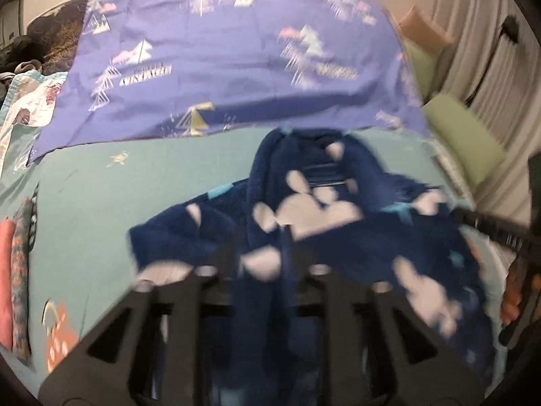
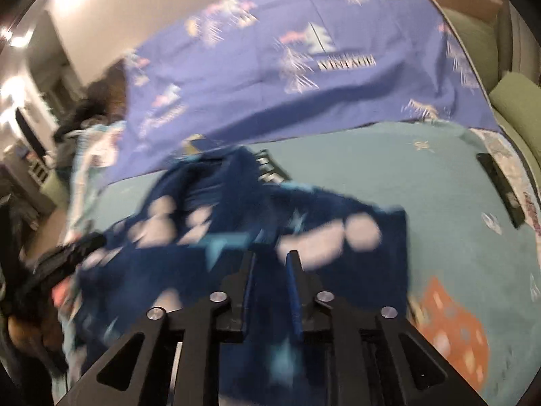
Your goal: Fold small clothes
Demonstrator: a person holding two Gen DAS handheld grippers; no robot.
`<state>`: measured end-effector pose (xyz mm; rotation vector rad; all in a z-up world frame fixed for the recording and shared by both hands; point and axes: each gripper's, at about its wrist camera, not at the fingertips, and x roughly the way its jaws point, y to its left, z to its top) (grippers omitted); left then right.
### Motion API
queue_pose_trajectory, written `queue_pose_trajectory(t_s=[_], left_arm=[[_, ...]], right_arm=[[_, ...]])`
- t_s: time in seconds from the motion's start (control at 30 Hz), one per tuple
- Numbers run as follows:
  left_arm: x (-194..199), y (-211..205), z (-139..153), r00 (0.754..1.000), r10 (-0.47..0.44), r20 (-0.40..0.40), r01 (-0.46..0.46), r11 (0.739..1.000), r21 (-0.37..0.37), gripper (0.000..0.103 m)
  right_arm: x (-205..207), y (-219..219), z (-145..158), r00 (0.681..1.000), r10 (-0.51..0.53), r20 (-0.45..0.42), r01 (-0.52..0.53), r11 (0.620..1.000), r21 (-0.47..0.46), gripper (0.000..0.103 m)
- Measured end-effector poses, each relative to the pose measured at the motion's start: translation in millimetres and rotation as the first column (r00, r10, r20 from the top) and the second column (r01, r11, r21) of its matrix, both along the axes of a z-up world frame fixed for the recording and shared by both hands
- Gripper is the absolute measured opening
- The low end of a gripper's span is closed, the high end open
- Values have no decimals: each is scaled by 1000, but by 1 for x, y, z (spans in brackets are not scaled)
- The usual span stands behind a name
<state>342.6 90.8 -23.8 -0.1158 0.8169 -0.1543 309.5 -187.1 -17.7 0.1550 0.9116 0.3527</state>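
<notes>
A small navy fleece garment (image 1: pixel 338 230) with white paw-like shapes lies bunched on the teal bed sheet (image 1: pixel 101 203). My left gripper (image 1: pixel 267 247) is shut on its near edge, the cloth draped over the fingers. My right gripper (image 2: pixel 272 257) is shut on the garment (image 2: pixel 236 230) at its other side, cloth pinched between the blue pads (image 2: pixel 294 297). The right gripper shows at the right edge of the left wrist view (image 1: pixel 500 233), and the left gripper at the left of the right wrist view (image 2: pixel 64 260). Both views are motion-blurred.
A purple patterned sheet (image 1: pixel 219 57) covers the far half of the bed. Folded pink and patterned clothes (image 1: pixel 15 287) lie at the left. Green cushions (image 1: pixel 466 138) and curtains stand at the right. A dark remote-like object (image 2: pixel 500 182) lies on the sheet.
</notes>
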Motion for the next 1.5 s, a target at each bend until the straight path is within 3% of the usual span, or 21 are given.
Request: queue_pose_trajectory(t_s=[0.07, 0.1, 0.23, 0.43, 0.63, 0.8, 0.97, 1.07, 1.2, 1.33, 1.43, 1.47, 1.5], left_arm=[[-42, 5, 16, 999, 3, 47, -1, 999, -33, 61], [-59, 6, 20, 998, -1, 61, 3, 999, -43, 65], [-139, -4, 20, 996, -58, 69, 63, 995, -75, 70], [-235, -34, 5, 989, -138, 60, 140, 990, -33, 75], [-303, -54, -11, 975, -218, 36, 219, 975, -44, 76], [-356, -80, -25, 940, -340, 26, 340, 940, -16, 76], [-393, -102, -35, 910, -414, 33, 412, 910, 54, 76], [-413, -112, -39, 893, -447, 48, 438, 889, 132, 76], [-424, -122, -49, 880, -471, 51, 451, 866, 215, 80], [-418, -125, -65, 890, -453, 42, 431, 870, 238, 80], [-405, -117, -75, 911, -413, 20, 401, 895, 196, 74], [-403, -113, -75, 912, -411, 16, 403, 900, 165, 62], [-401, -110, -74, 911, -412, 11, 407, 904, 128, 42]], right_arm=[[-49, -11, 4, 1000, 24, 9, -24, 1000, 15, 26], [-70, -14, 5, 1000, 28, 10, -28, 999, 27, 26], [-153, -33, 4, 1000, 4, -8, -3, 993, 121, 28], [-234, -37, 1, 1000, -9, -27, 13, 985, 172, 33], [-306, -11, -1, 997, 71, 36, -73, 994, 82, 40], [-359, 9, -7, 981, 172, 88, -175, 984, 26, 41], [-399, 33, -26, 960, 268, 80, -267, 963, -24, 41], [-411, 48, -37, 952, 293, 83, -285, 953, -100, 42], [-417, 63, -53, 947, 304, 99, -278, 936, -214, 58], [-417, 71, -69, 945, 305, 116, -255, 912, -321, 59], [-415, 66, -69, 949, 287, 134, -235, 921, -310, 52], [-414, 63, -68, 951, 278, 135, -228, 926, -302, 33], [-413, 59, -65, 954, 269, 131, -223, 932, -287, 22]])
